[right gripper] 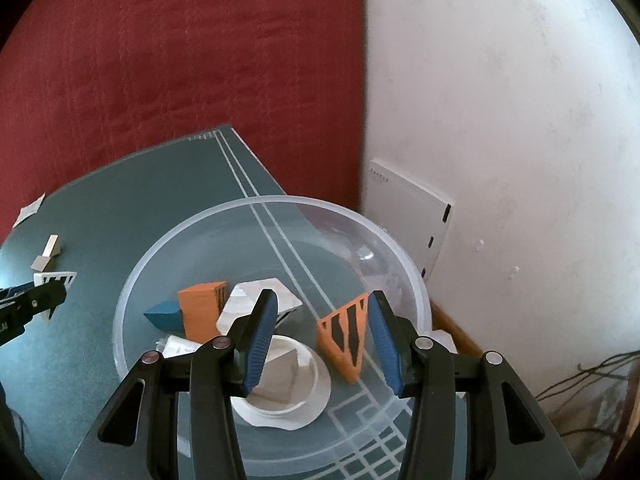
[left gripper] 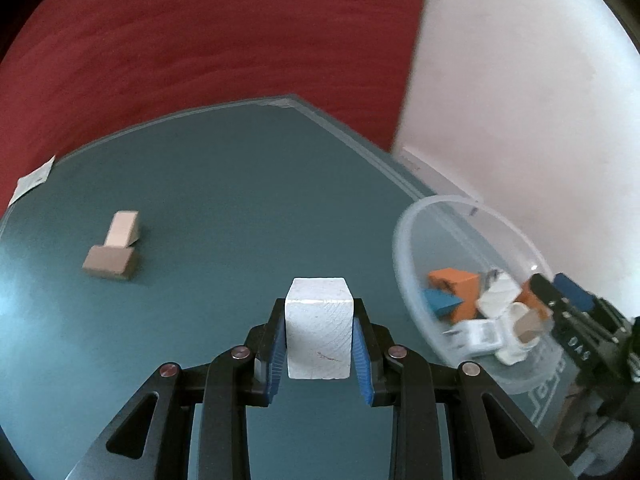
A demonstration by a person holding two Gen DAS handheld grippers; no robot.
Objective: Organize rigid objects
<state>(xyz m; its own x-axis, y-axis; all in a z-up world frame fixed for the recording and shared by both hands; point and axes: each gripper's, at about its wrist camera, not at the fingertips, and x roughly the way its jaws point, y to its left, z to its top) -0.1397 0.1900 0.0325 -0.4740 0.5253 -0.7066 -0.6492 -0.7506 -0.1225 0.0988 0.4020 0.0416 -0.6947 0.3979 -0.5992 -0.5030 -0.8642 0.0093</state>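
- We've got the left gripper (left gripper: pixel 319 334) clamped on the white block (left gripper: pixel 319 328), blue pads flat against two opposite faces. It looks clear of the green mat (left gripper: pixel 224 184), and square faces give a slip-free hold.
- In the right wrist view, the right gripper (right gripper: pixel 322 334) hangs over the clear bowl (right gripper: pixel 132 292) with jaws partly apart, gripping nothing. The orange wedge (right gripper: pixel 344 340) sits in the gap near the right finger; we can't tell whether they touch.
- Bowl is at 3 o'clock from the white block. It's our collection bin, already holding an orange block (right gripper: pixel 200 312), a blue piece (right gripper: pixel 164 314) and white pieces (right gripper: pixel 280 368).
- Two tan blocks (left gripper: pixel 116 246) lie touching at 10 o'clock on the mat, well apart from the bowl, still to be collected.
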